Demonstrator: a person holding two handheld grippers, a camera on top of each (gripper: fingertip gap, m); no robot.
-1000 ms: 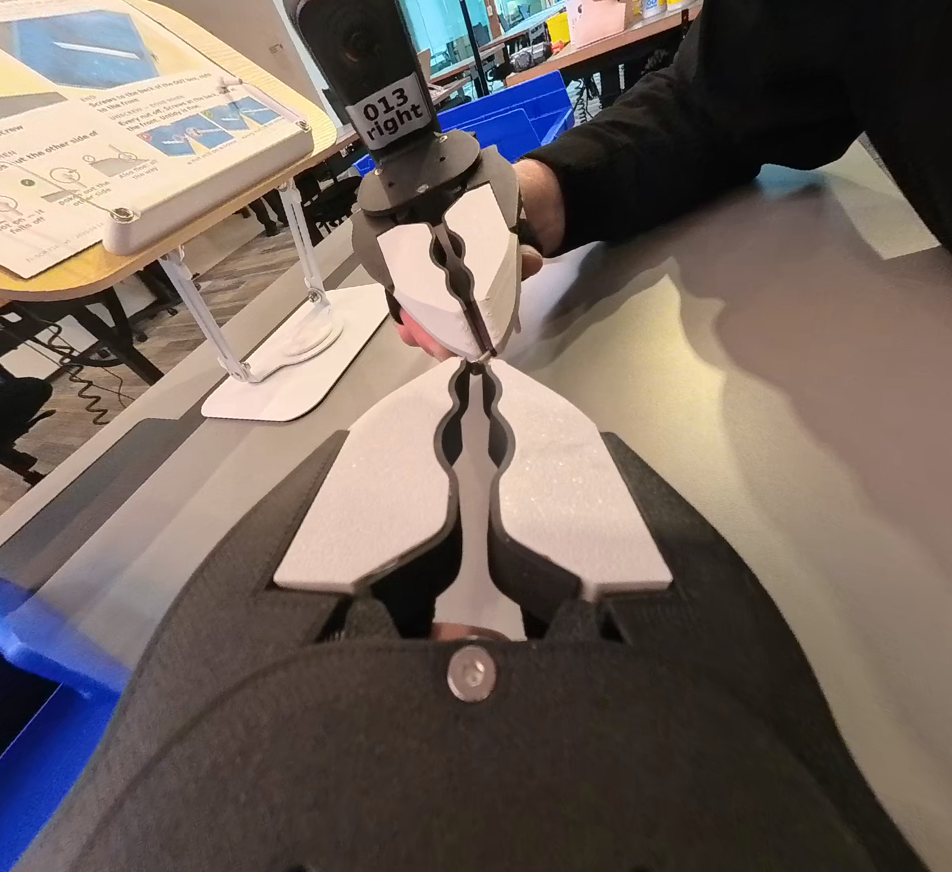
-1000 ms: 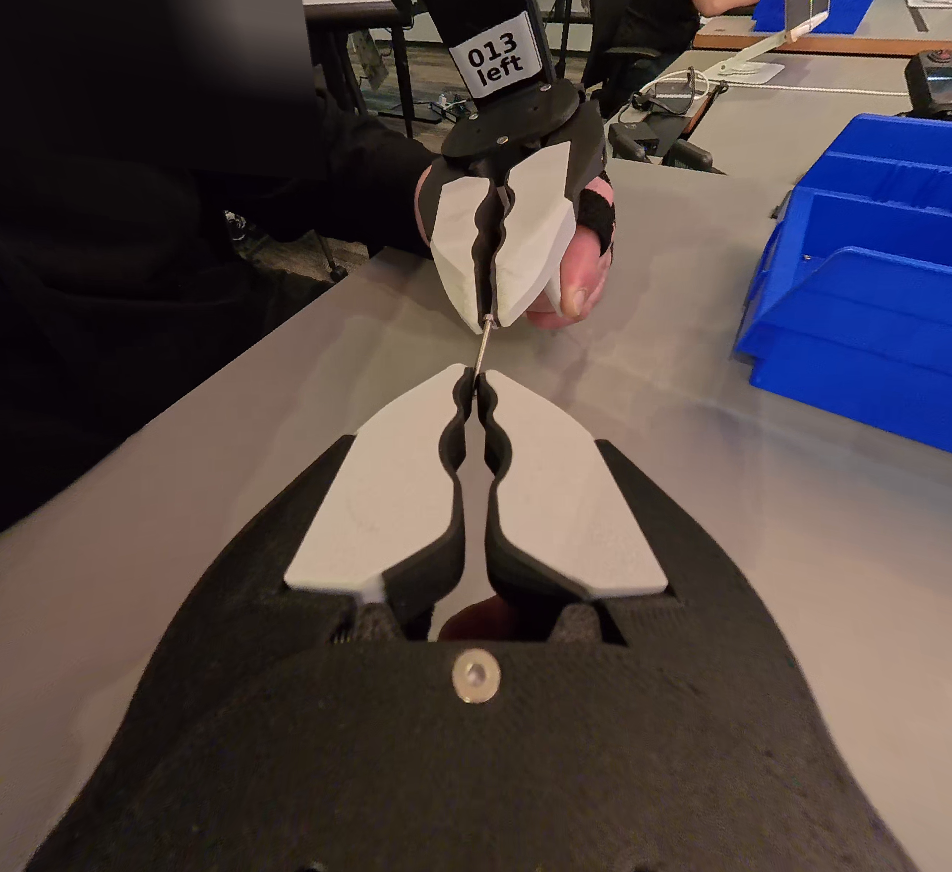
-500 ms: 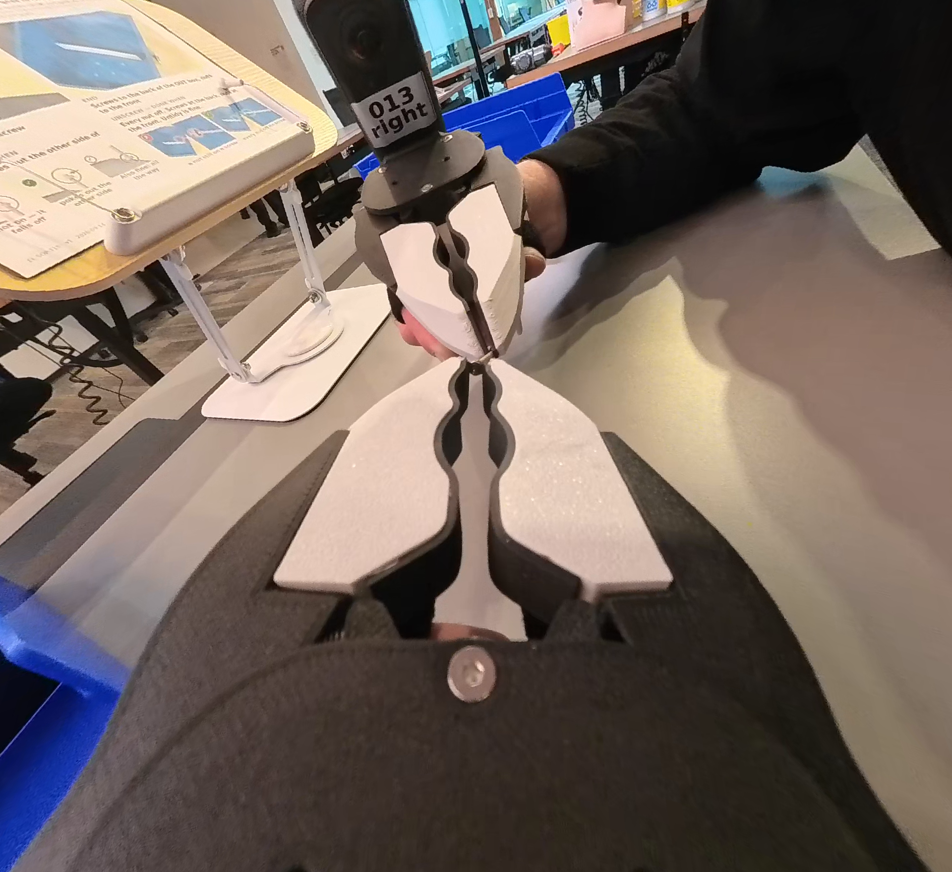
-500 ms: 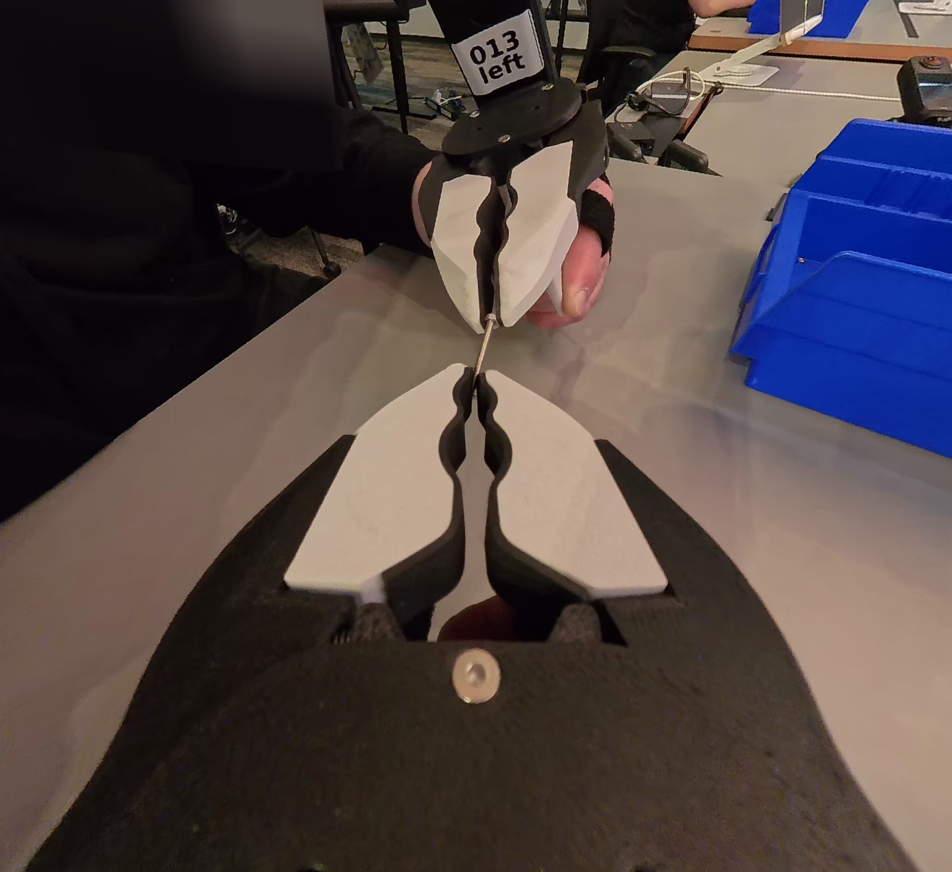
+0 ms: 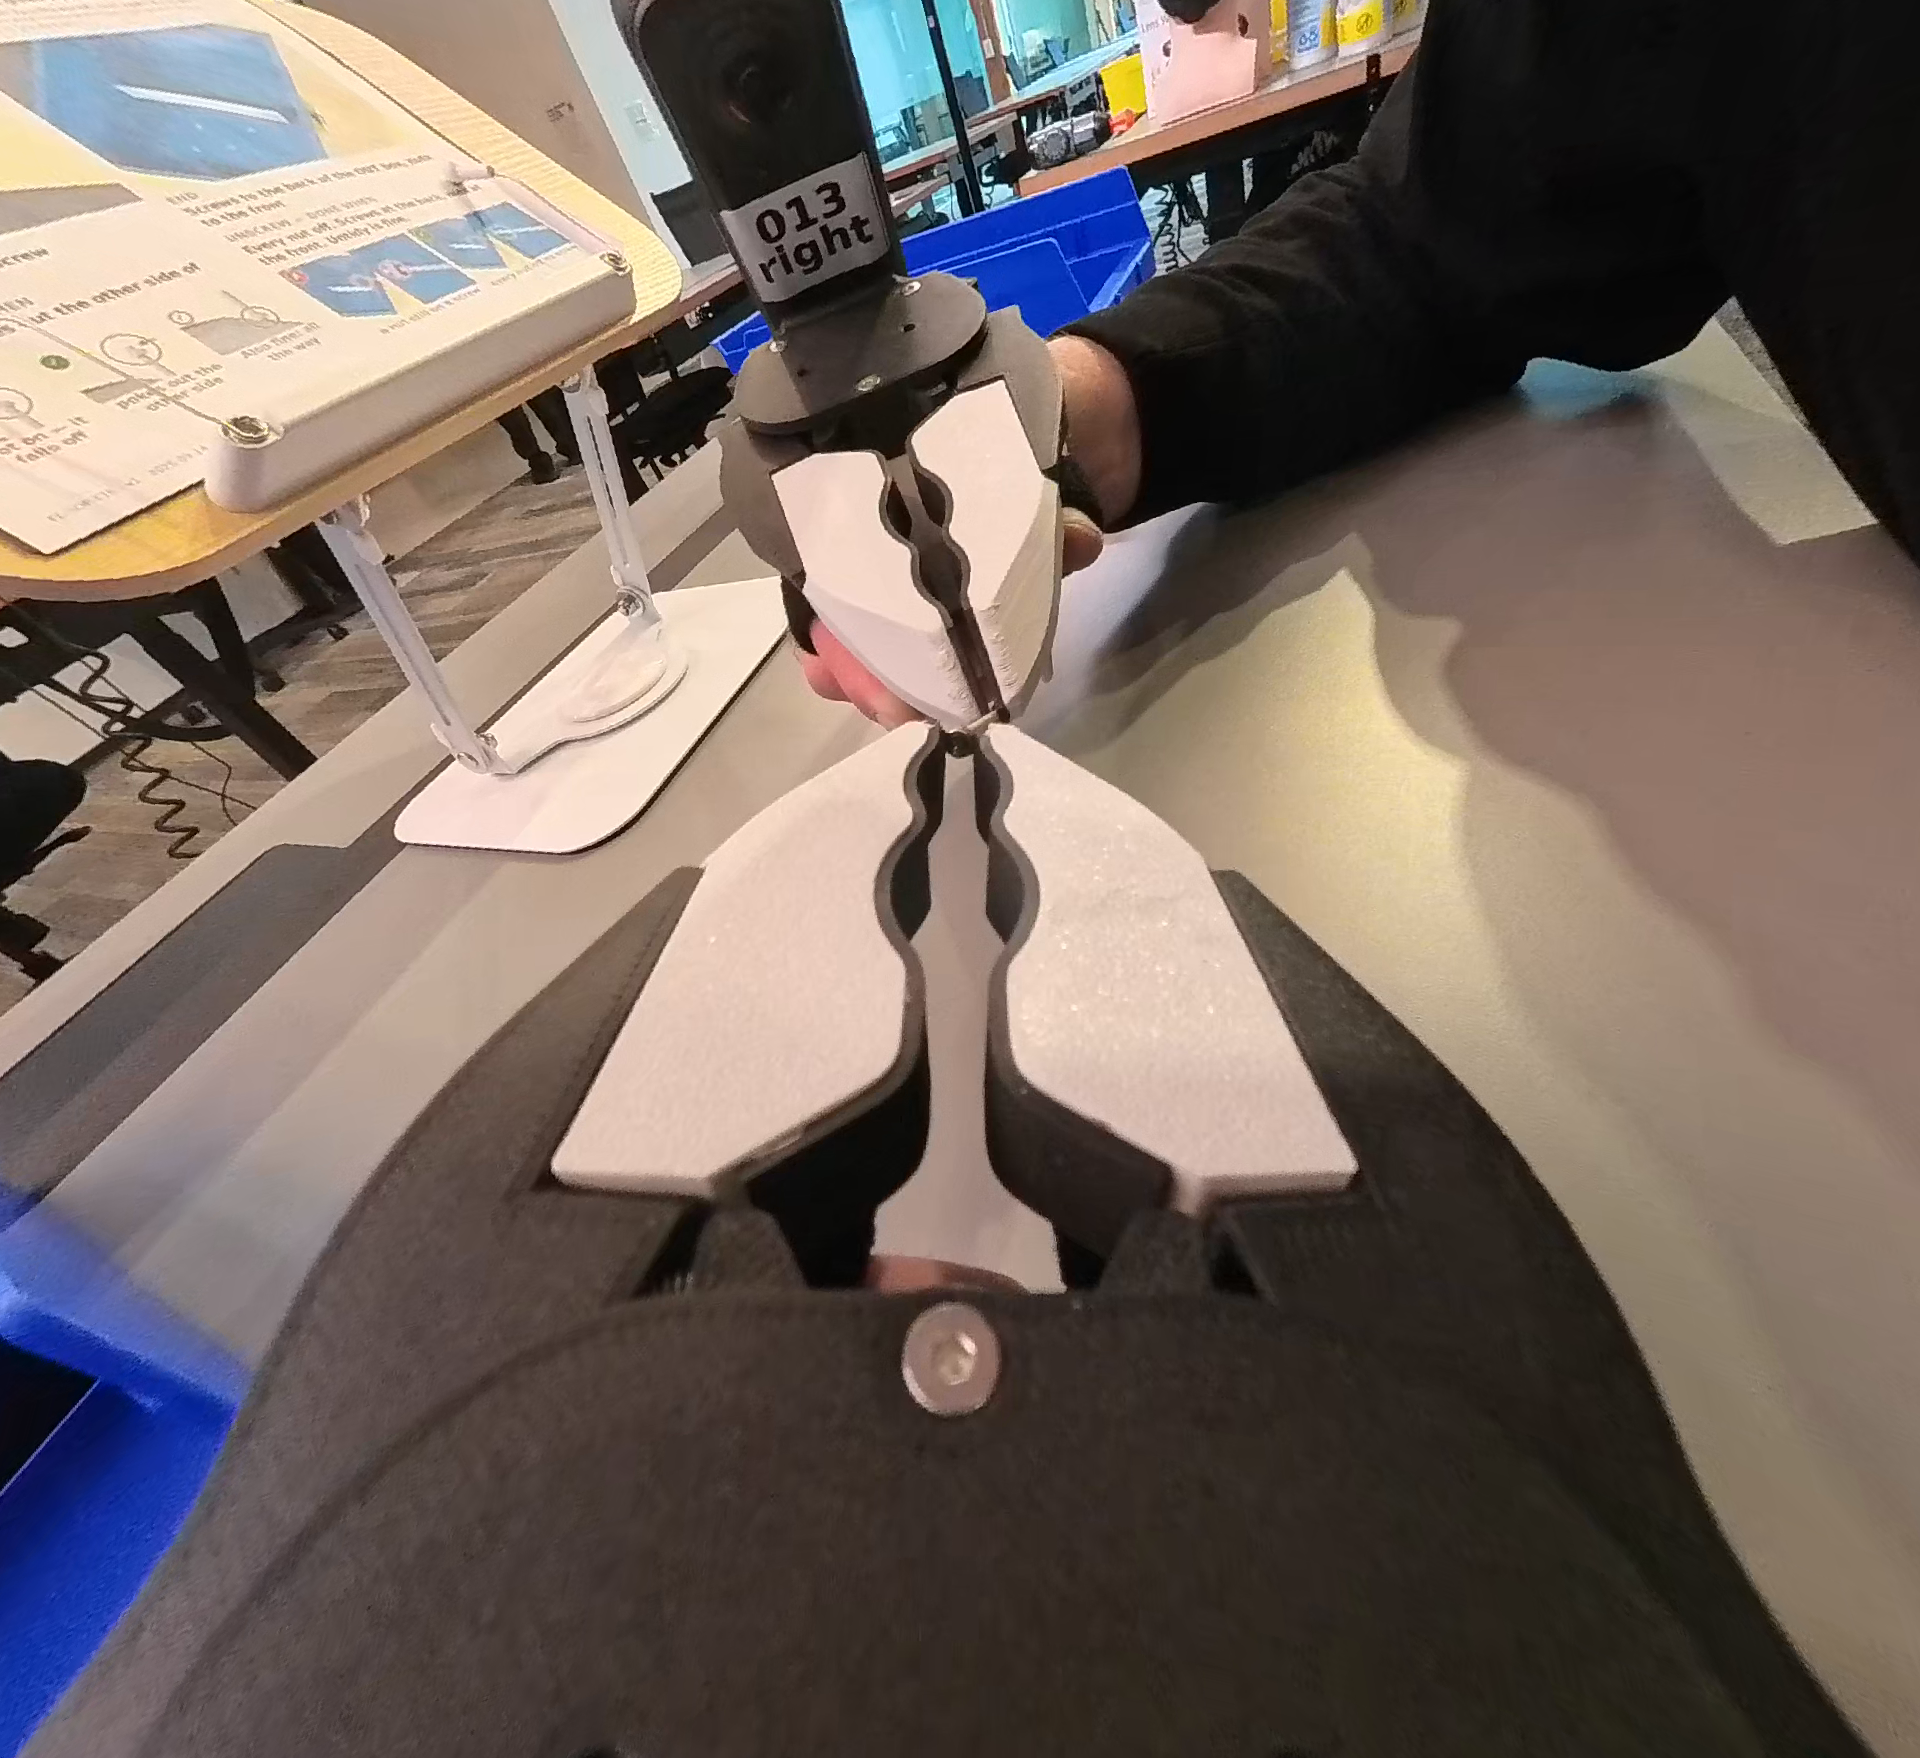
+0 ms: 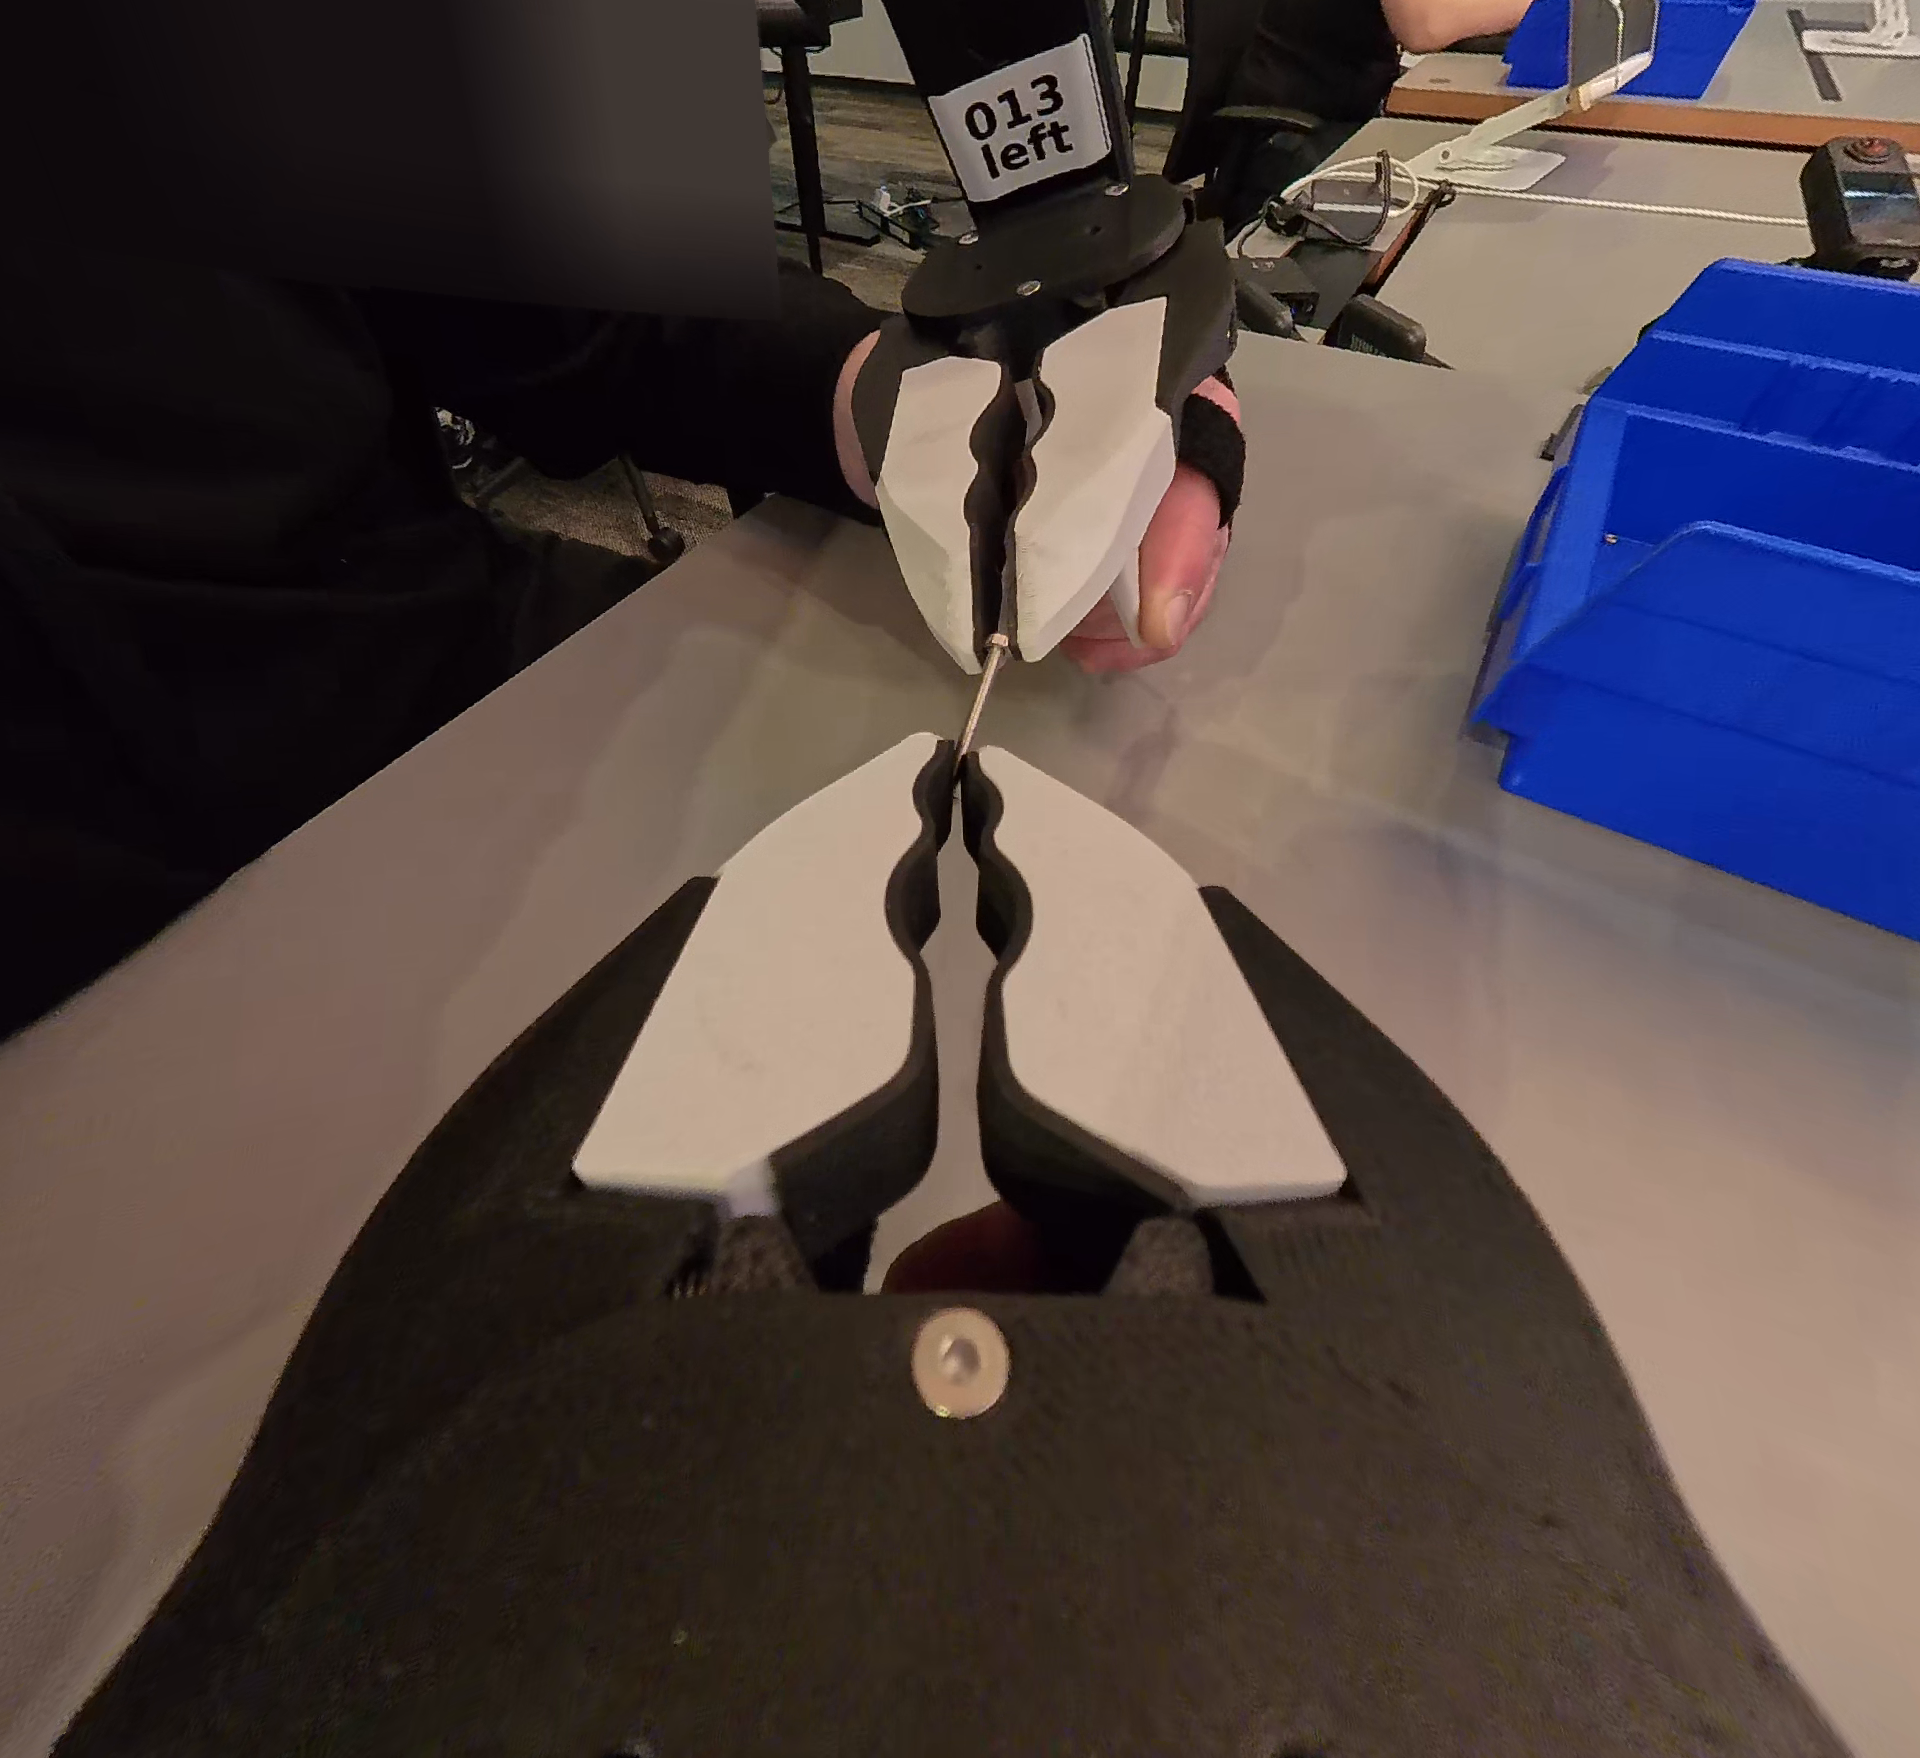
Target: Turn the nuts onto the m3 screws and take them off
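Left hand-held gripper clamps the screw head; right hand-held gripper pinches its tip, nut unseen. Misalignment risks cross-threading or dropping.

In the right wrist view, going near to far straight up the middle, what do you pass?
right gripper → screw → left gripper → hand holding it → grey table edge beyond.

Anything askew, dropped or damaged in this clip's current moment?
Nothing stands out. The left gripper is shut on the screw, whose far end sits in the shut right gripper above the grey table. No loose parts visible.
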